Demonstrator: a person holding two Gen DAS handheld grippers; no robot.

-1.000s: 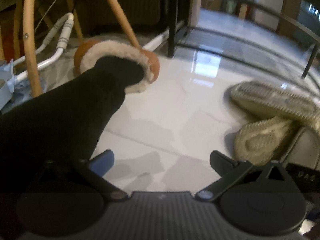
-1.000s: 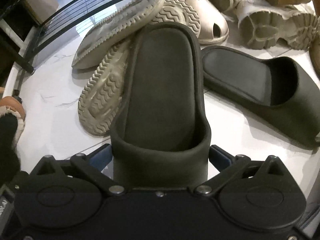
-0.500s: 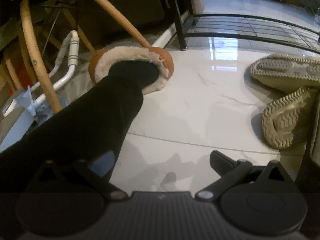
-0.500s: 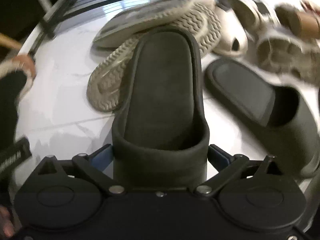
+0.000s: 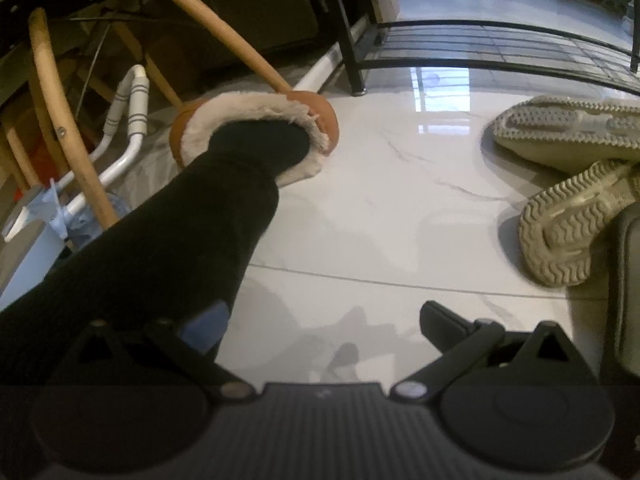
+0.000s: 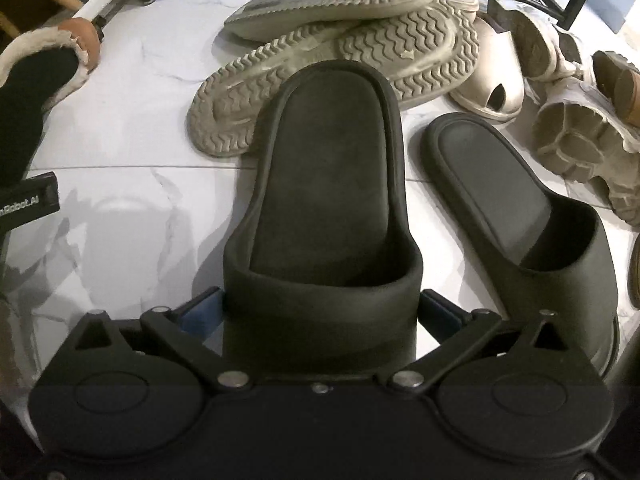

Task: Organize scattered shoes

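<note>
My right gripper (image 6: 320, 304) is shut on the strap end of a black slide sandal (image 6: 324, 184) and holds it over the white floor, heel pointing away. Its twin, a second black slide (image 6: 520, 216), lies on the floor to the right. My left gripper (image 5: 320, 320) is open and empty above bare floor; a black-clad leg (image 5: 160, 248) in a brown fleece-lined slipper (image 5: 256, 128) crosses its left side. Beige sneakers lie sole-up in the left wrist view (image 5: 568, 224) and in the right wrist view (image 6: 320, 64).
Several pale sandals and chunky-soled shoes (image 6: 576, 136) are piled at the right. A black metal rack (image 5: 480, 48) stands at the back. Wooden chair legs (image 5: 64, 120) and a white tube frame (image 5: 128, 128) are at the left. The left gripper's body (image 6: 28, 202) shows at the left edge.
My right gripper has carried the black slide a little left and back, so the twin slide and the shoe pile show more fully. The left gripper has shifted slightly and stays open.
</note>
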